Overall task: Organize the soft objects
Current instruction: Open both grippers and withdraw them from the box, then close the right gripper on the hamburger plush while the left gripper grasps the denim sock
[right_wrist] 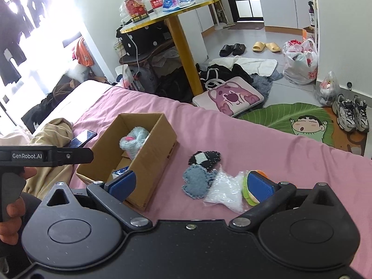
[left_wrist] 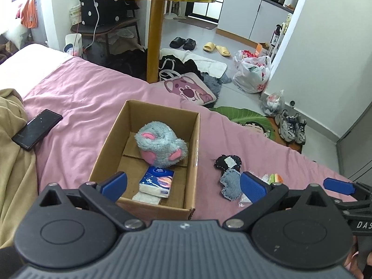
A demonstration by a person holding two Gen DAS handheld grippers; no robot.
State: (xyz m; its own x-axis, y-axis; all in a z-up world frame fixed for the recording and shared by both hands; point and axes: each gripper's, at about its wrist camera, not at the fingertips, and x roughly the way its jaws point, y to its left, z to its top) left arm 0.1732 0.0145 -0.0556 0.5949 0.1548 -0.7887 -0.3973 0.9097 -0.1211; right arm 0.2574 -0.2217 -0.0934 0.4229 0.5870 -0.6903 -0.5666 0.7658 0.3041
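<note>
Between the spread, empty fingers of the right hand-held gripper (right_wrist: 191, 186) lay a blue felt patch (right_wrist: 197, 183); its thinness risked pinching the pink bedsheet (right_wrist: 232, 130) instead.

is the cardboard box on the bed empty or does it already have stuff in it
Not empty. The open-topped cardboard box holds a fluffy blue plush and a tissue pack.

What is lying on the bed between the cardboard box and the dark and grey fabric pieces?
Nothing: only bare pink sheet separates the box from the fabric pieces, clearest in the right wrist view.
</note>
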